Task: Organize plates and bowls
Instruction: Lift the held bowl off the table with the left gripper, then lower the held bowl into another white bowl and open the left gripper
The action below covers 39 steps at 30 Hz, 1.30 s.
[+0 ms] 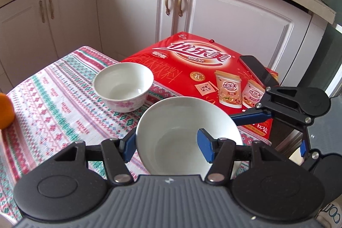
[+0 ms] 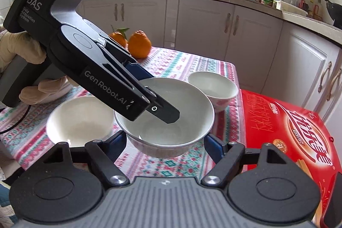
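**Bowl in the air over the kitchen counter, two grippers on it**

White kitchen cabinets [image 1: 136, 14] all round the back, and up front a counter [image 1: 53, 99] under a striped, patterned cloth with a big red box [image 1: 192, 69] butted against its edge. A dark phone [image 1: 258, 71] lies on the box.

The plain white bowl [image 1: 181, 121] hangs above the cloth. The left gripper [image 1: 166, 145] is clamped on its wall, one blue pad inside, the other outside. The right gripper [image 2: 166, 142] hugs the same bowl from both sides low down. It looks like it's pressing on it, though the contact spots are tucked under the rim (so not 100% sure).

A bowl with pink flowers [image 1: 124, 87] sits on the cloth near the box. A third white bowl [image 2: 79, 119] is partly hidden behind the left gripper's body. Two oranges [image 2: 139, 44] sit at the far end, one half covered. A gloved hand [image 2: 21, 50] holding the left gripper is cut off at the frame edge.
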Each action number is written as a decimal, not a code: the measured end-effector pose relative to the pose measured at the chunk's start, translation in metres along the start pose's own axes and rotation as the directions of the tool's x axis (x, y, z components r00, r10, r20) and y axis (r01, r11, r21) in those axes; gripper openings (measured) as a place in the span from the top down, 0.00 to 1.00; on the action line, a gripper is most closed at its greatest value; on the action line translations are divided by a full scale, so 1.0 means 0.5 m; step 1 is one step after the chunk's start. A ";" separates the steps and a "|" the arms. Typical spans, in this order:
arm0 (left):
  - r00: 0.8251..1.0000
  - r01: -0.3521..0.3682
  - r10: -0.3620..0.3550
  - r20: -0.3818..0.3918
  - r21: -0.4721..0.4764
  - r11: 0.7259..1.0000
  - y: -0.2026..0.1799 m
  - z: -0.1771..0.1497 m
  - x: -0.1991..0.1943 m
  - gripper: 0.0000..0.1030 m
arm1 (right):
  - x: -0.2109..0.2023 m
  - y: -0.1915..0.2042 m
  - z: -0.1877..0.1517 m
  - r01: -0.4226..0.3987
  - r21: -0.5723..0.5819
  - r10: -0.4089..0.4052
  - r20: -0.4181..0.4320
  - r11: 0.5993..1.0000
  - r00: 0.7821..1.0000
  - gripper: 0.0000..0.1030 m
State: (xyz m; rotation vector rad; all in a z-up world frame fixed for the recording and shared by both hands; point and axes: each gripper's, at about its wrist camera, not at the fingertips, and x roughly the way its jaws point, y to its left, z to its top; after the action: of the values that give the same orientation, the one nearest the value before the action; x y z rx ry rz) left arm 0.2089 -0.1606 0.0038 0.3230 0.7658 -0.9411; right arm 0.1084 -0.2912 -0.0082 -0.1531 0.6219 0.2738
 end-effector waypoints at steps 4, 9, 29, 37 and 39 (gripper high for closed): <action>1.000 -0.024 0.024 0.016 -0.009 1.000 0.004 -0.013 -0.031 0.43 | -0.007 0.024 0.010 -0.018 -0.024 0.018 0.009 1.000 1.000 0.19; 0.998 -0.060 0.061 0.030 -0.029 0.998 0.011 -0.031 -0.067 0.43 | -0.012 0.052 0.025 -0.045 -0.057 0.047 0.021 0.997 0.999 0.19; 0.993 -0.118 0.121 0.012 -0.150 0.982 0.064 -0.129 -0.129 0.43 | 0.028 0.140 0.042 -0.175 -0.110 0.173 -0.028 0.978 0.985 0.19; 0.993 -0.113 0.114 -0.001 -0.184 0.976 0.074 -0.155 -0.125 0.43 | 0.044 0.151 0.031 -0.206 -0.099 0.201 -0.061 0.973 0.978 0.19; 0.993 -0.115 0.116 -0.006 -0.181 0.977 0.074 -0.160 -0.123 0.43 | 0.047 0.153 0.028 -0.209 -0.100 0.203 -0.067 0.973 0.977 0.19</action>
State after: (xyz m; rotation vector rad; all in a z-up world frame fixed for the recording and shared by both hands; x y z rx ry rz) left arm 0.1817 -0.0580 -0.0108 0.2032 0.8139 -0.7566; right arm 0.1114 -0.2105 -0.0155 -0.1996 0.6805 0.5053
